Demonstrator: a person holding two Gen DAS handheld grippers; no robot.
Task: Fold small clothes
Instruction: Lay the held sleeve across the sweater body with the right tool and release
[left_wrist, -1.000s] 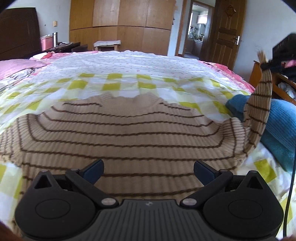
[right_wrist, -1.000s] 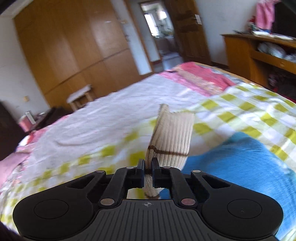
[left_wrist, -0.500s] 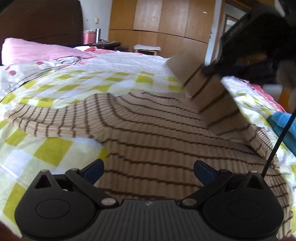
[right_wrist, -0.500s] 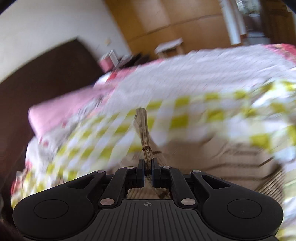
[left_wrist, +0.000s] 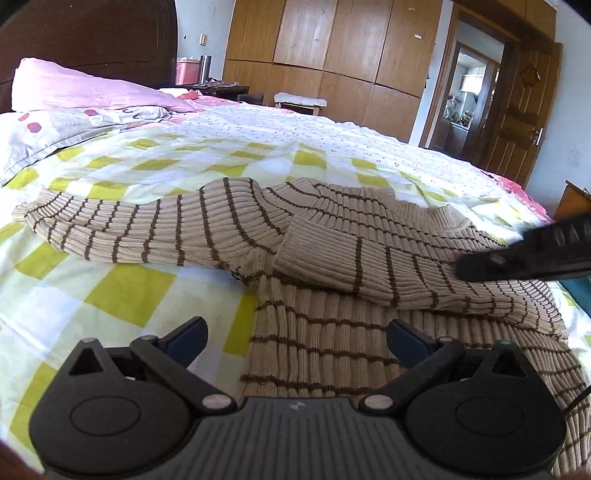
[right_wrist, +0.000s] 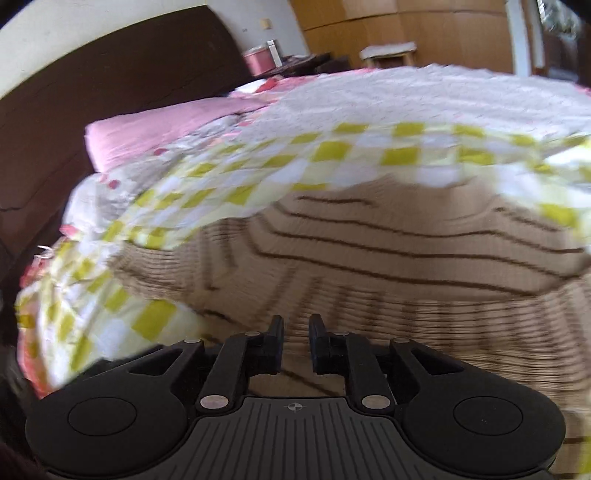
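A beige sweater (left_wrist: 332, 236) with thin brown stripes lies flat on the checked bedspread (left_wrist: 122, 291). Its right sleeve (left_wrist: 369, 266) is folded across the chest, cuff near the middle; the left sleeve (left_wrist: 110, 229) stretches out to the left. My left gripper (left_wrist: 297, 338) hovers open over the sweater's lower left edge, holding nothing. In the blurred right wrist view my right gripper (right_wrist: 296, 338) hangs just above the sweater (right_wrist: 388, 266); its jaws are opening with a narrow gap and no cloth between them. The right gripper's black body (left_wrist: 535, 254) shows at the right edge.
Pink pillows (left_wrist: 81, 88) and a dark headboard (right_wrist: 92, 74) stand at the bed's left end. A blue cloth (left_wrist: 580, 291) peeks in at the right edge. Wooden wardrobes (left_wrist: 332, 55), a stool (left_wrist: 299, 101) and a door (left_wrist: 517, 110) lie beyond the bed.
My right gripper carried the sleeve across the sweater, lowered it and let go; the sleeve now lies folded over the chest. My left gripper shifted left along the hem, still open.
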